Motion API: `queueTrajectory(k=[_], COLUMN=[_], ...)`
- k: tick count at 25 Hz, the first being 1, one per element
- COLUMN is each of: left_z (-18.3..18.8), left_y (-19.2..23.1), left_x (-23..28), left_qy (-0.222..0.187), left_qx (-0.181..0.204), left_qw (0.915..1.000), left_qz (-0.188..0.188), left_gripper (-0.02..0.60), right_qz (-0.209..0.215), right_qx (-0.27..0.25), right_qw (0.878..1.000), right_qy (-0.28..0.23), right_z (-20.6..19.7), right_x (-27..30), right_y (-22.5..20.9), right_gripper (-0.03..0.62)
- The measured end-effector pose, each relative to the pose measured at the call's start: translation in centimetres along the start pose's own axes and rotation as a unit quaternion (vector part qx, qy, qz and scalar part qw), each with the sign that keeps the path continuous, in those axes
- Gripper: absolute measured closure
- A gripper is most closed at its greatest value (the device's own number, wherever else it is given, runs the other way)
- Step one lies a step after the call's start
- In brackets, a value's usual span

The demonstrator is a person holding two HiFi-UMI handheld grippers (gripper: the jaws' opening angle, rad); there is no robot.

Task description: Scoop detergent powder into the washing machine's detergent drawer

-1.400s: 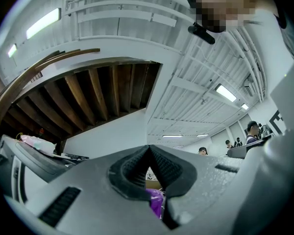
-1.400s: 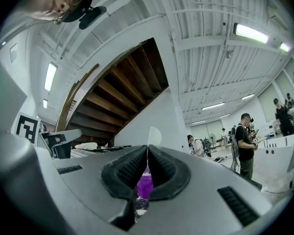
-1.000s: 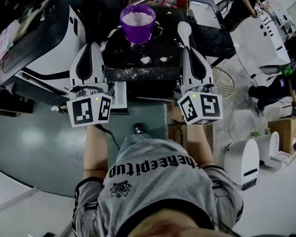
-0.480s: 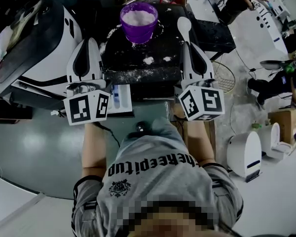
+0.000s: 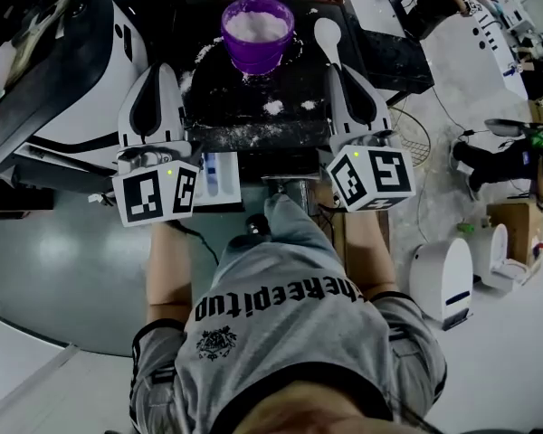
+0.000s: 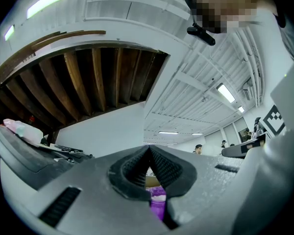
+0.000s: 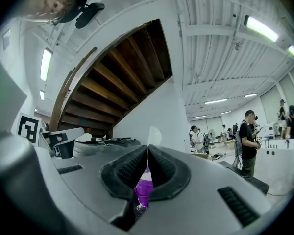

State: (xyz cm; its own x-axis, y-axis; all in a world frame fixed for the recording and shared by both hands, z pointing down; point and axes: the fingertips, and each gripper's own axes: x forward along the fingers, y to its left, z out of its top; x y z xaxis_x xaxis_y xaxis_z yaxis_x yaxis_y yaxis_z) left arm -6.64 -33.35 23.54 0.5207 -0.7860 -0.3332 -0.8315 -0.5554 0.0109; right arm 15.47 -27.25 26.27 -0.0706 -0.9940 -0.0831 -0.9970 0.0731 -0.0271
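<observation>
Peeking from behind the left claw (image 5: 159,69), the drawer (image 5: 219,177) is half hidden; that claw is closed, empty; right claw (image 5: 337,67) grips a spoon (image 5: 327,34); purple cup (image 5: 257,45) on the surface (image 5: 253,117) holds powder (image 5: 256,25).

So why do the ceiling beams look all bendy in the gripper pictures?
Left gripper view and right gripper view: wide-angle lenses bend the ceiling beams and blacken the corners; head view: dim, though the white spoon and powder show brightly.

fan (image 5: 411,151) on floor | cardboard box (image 5: 513,230) | bystander (image 7: 248,140) standing | wooden stairs (image 7: 120,89)
</observation>
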Motion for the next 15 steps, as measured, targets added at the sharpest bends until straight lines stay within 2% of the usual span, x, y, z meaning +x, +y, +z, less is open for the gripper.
queueTrajectory(k=[8, 11, 15], left_z=[-0.9, -1.2, -1.8], left_y=[1.3, 1.9, 2.7], left_x=[2.0, 2.7, 3.3], left_qy=[0.007, 0.01, 0.017], left_qx=[0.008, 0.01, 0.016], left_qw=[0.9997, 0.9992, 0.9983], left_qz=[0.023, 0.037, 0.054], left_gripper=[0.578, 0.578, 0.578], right_qz=[0.075, 0.106, 0.146], right_qx=[-0.017, -0.022, 0.001], right_qw=[0.996, 0.991, 0.98], right_qy=[0.044, 0.081, 0.138], right_z=[-0.4, -1.1, -2.7], right_x=[5.4, 7.9, 11.3], right_y=[-0.4, -0.6, -0.7], right_gripper=[0.588, 0.588, 0.588])
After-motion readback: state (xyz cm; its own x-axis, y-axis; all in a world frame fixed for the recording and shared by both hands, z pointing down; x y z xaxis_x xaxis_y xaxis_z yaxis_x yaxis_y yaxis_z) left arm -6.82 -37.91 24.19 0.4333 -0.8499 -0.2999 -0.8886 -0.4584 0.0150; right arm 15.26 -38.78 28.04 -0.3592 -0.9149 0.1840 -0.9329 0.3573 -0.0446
